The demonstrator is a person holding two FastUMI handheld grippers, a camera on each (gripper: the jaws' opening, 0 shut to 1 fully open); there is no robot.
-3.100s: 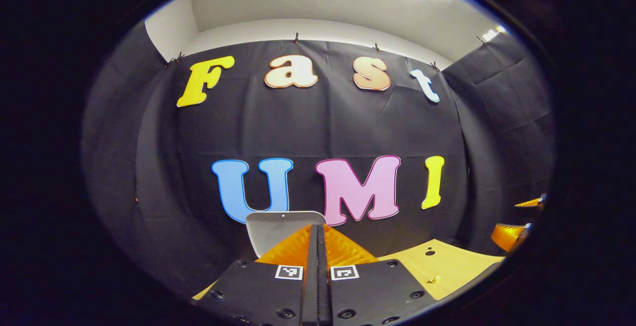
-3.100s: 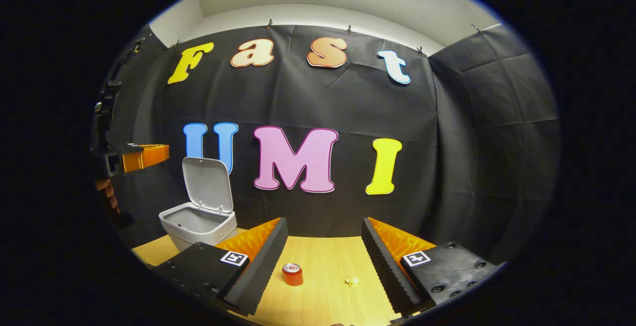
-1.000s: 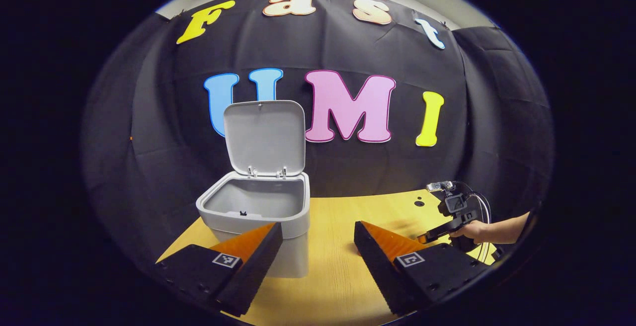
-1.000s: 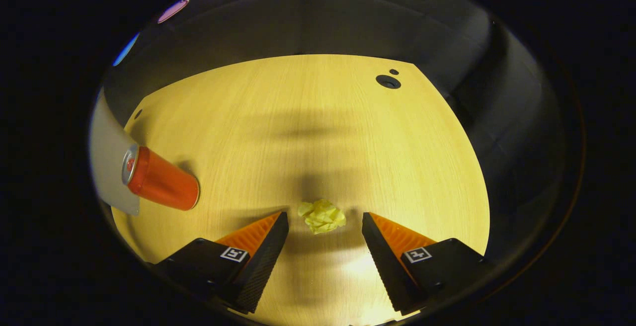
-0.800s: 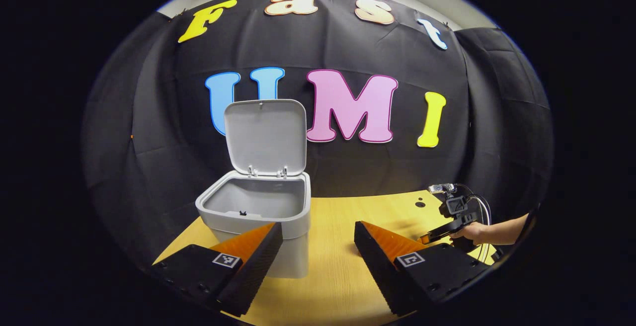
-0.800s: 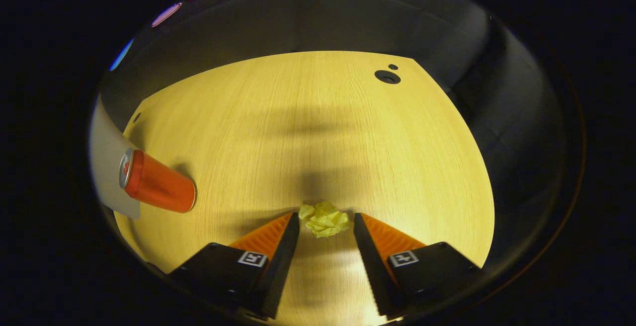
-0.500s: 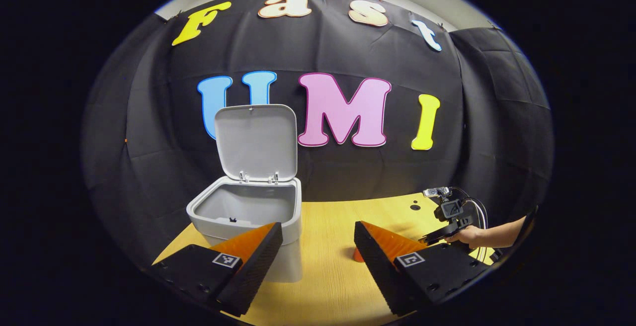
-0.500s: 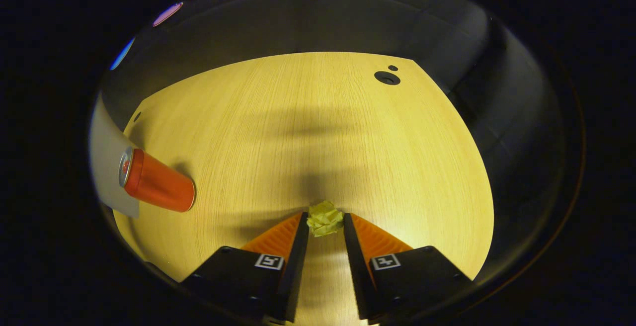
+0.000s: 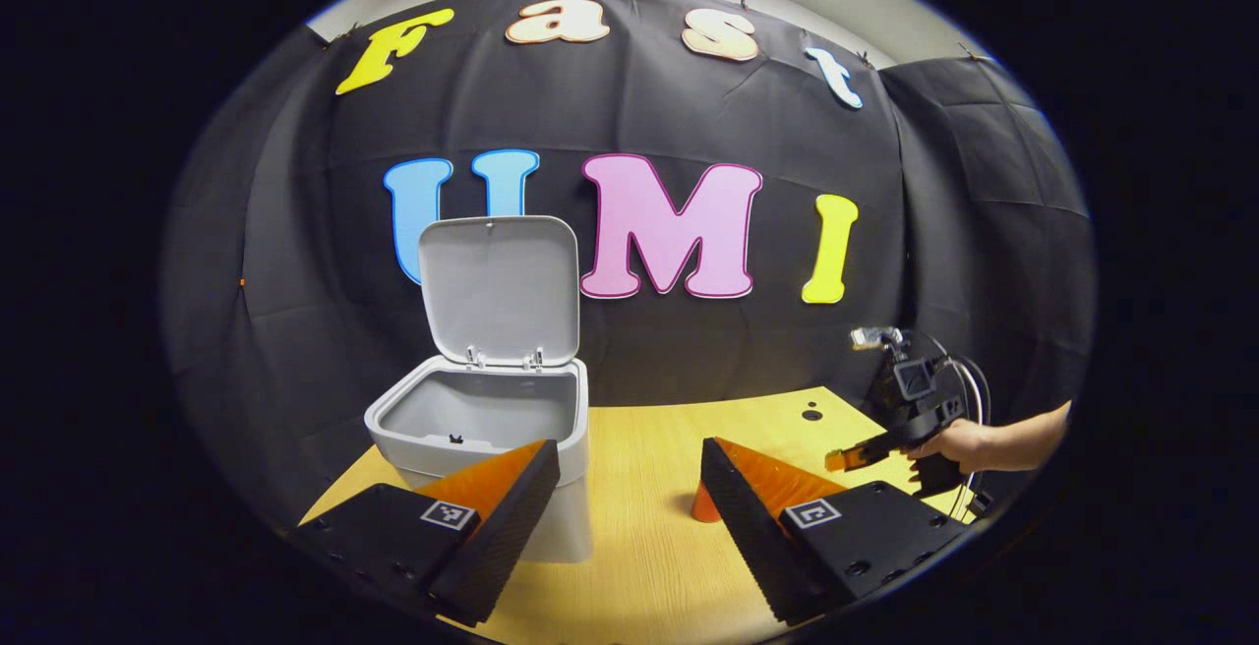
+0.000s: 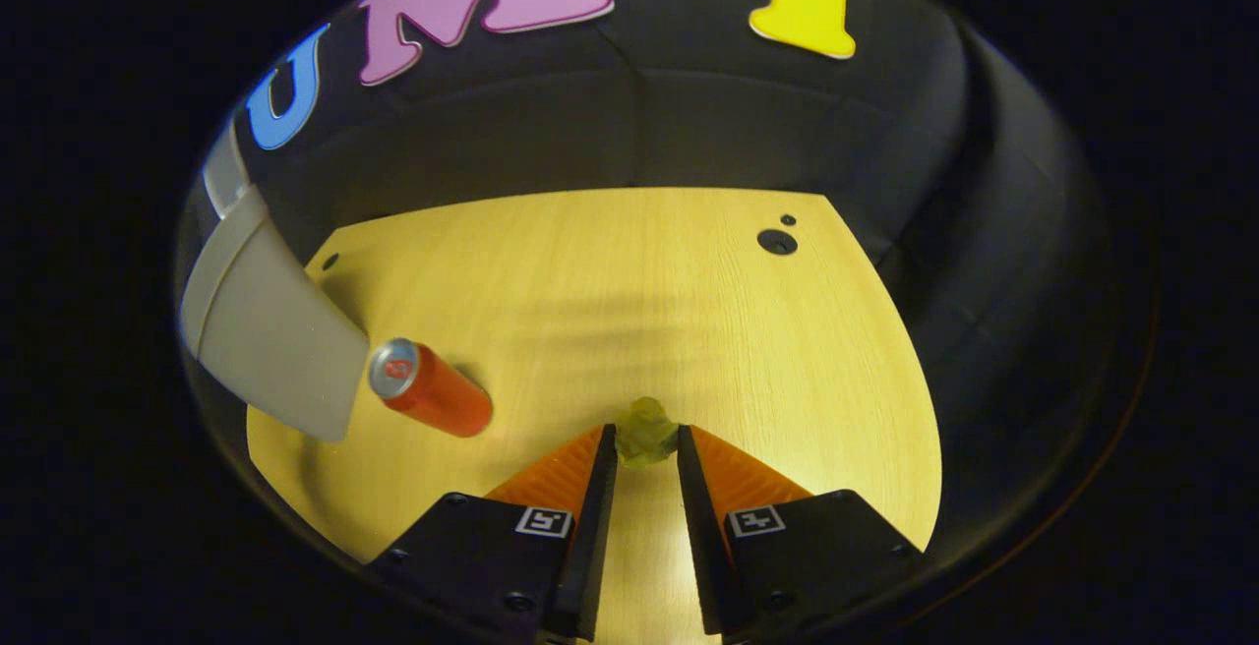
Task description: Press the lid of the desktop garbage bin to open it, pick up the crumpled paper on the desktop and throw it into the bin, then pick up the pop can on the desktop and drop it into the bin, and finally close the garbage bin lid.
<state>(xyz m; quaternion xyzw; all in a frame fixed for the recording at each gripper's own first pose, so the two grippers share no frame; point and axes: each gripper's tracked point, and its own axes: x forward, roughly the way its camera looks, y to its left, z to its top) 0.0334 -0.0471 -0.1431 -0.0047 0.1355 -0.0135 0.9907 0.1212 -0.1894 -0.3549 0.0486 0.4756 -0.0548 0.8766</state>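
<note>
In the right gripper view my right gripper (image 10: 646, 440) is shut on the yellow crumpled paper (image 10: 644, 432), held above the wooden desktop (image 10: 629, 291). The red pop can (image 10: 433, 391) stands to its left, beside the grey bin (image 10: 266, 330) at the view's left edge. In the left gripper view the bin (image 9: 482, 429) stands with its lid (image 9: 499, 291) upright and its inside bare. My left gripper (image 9: 629, 473) hangs open in front of the bin with nothing between its fingers. A bit of the can (image 9: 705, 504) peeks out behind its right finger. Farther right, a hand holds the right gripper (image 9: 848, 456).
The desktop (image 9: 649, 547) ends at the black cloth wall behind the bin. Two small dark holes (image 10: 776, 240) lie near its far right corner. A cable loops behind the hand (image 9: 959, 440) at the right edge.
My right gripper closed on the crumpled paper and lifted it off the desktop, tilting upward. My left gripper drifted slightly, staying open before the bin.
</note>
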